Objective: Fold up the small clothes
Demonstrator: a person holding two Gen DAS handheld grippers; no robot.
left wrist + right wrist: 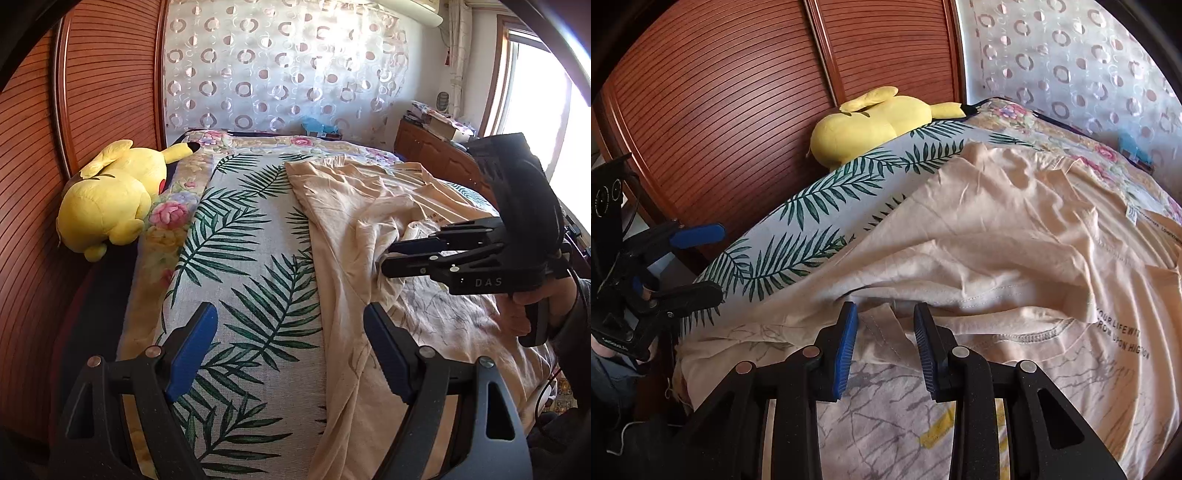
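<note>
A peach T-shirt [369, 206] with dark printed lettering [1123, 332] lies rumpled on the bed, part of it folded over itself. My right gripper [885, 325] is low over the shirt's near side. Its blue pads [846, 336] stand a little apart, with a raised flap of peach cloth between them that they do not press. In the left wrist view the right gripper [386, 258] comes in from the right, held by a hand [524, 314]. My left gripper [288, 332] is wide open above the shirt's left edge and the leaf-print cover, holding nothing.
The leaf-print cover [251, 258] lies over a floral quilt [166, 218]. A yellow plush toy [110, 199] rests against the slatted wooden panel [92, 92] at the left. A wooden cabinet [432, 147] piled with things stands by the window at the far right.
</note>
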